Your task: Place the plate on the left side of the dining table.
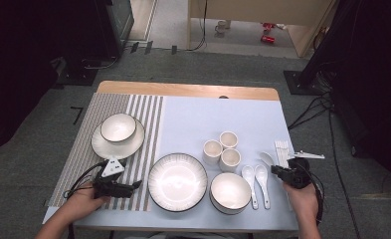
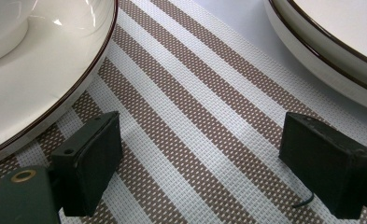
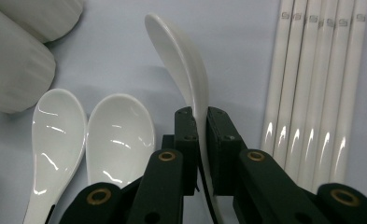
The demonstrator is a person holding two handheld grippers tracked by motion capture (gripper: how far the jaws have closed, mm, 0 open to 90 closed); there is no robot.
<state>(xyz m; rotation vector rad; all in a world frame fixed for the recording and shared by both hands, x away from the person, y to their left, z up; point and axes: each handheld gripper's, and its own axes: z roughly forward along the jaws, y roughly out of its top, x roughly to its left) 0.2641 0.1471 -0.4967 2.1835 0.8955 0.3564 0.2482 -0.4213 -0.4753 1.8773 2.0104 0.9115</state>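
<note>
A person sits at a worktop laid with white tableware, a claw in each hand; the right claw is at the right edge, its jaws clamped on the handle of a white spoon, which is turned on its side with the bowl pointing away from the claw; in the high view this spoon lies just right of two more spoons that rest side by side, bowls up, on the pale blue surface; a row of white chopsticks lies just to the right of the held spoon, parallel to it; three cups stand grouped behind the spoons, and a bowl sits just left of them at the near edge.

The left claw rests low over a striped placemat at the left, jaws wide apart with nothing between them; it sits between a large plate to its right and a plate bearing a small bowl behind it; in the left gripper view both plate rims show at the edges, apart from the pads.
</note>
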